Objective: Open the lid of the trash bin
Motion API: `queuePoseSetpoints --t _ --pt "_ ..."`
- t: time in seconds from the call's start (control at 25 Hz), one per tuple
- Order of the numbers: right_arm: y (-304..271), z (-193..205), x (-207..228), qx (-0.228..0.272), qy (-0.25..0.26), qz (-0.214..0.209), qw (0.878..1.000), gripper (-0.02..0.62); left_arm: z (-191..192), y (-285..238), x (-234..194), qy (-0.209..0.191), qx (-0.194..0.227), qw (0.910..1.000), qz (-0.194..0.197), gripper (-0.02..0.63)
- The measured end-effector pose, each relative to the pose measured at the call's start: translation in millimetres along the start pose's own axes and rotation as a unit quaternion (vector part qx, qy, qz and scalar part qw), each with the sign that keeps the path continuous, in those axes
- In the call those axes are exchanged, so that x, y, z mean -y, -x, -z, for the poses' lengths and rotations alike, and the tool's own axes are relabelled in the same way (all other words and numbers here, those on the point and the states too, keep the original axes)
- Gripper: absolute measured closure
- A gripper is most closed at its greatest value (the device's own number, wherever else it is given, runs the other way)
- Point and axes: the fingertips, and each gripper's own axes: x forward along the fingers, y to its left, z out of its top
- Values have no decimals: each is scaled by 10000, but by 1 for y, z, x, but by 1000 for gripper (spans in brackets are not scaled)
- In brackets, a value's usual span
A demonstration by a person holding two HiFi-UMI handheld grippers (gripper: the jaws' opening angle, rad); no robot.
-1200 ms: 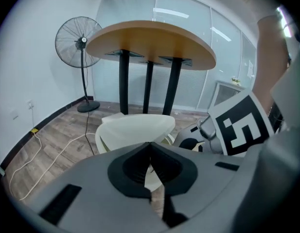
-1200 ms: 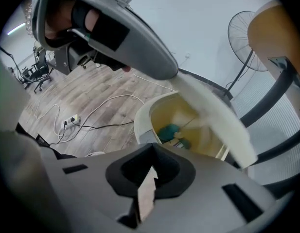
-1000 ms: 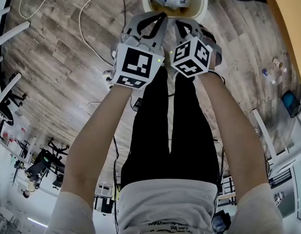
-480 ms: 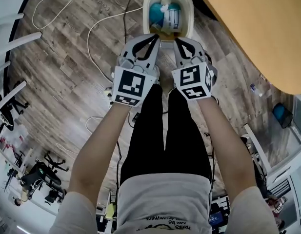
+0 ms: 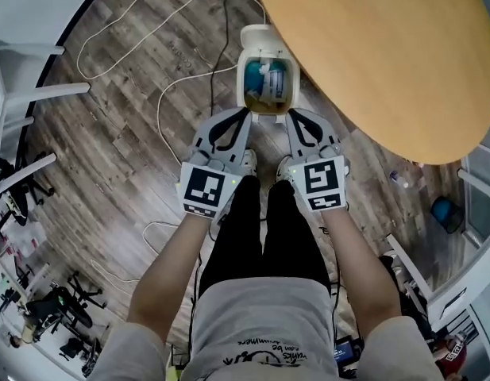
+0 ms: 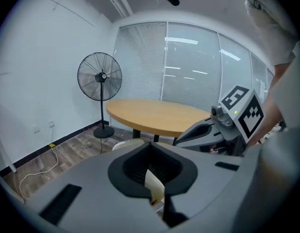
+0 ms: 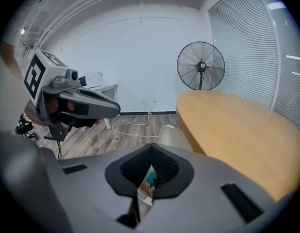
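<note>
Your left gripper and right gripper are both clenched, empty, tips near the bin. It stands on the floor beside the table, lid up.

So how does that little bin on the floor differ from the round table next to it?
The trash bin is cream-white; the round table has a light wood-coloured top. The bin looks far smaller than the table top. The bin is open, lid up, with blue and white rubbish inside; the table top is one flat slab. Both stand on the plank floor, the bin at the table's edge.
</note>
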Motion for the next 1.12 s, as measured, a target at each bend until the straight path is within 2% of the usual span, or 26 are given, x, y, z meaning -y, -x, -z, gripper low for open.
queuePoseSetpoints --t 0.12,0.44,0.88,1.12 --pt "29 -26 0 180 -151 20 9997 588 -26 19 10 150 107 9998 43 586" --pt "97 -97 -3 666 -425 67 9969 588 -104 70 34 120 446 9988 149 586" --pt "188 -196 -4 1364 -446 122 9896 588 -207 130 58 73 925 9953 274 586" --pt "233 -236 -5 1678 -364 146 9850 588 -254 157 72 35 1152 9925 396 586"
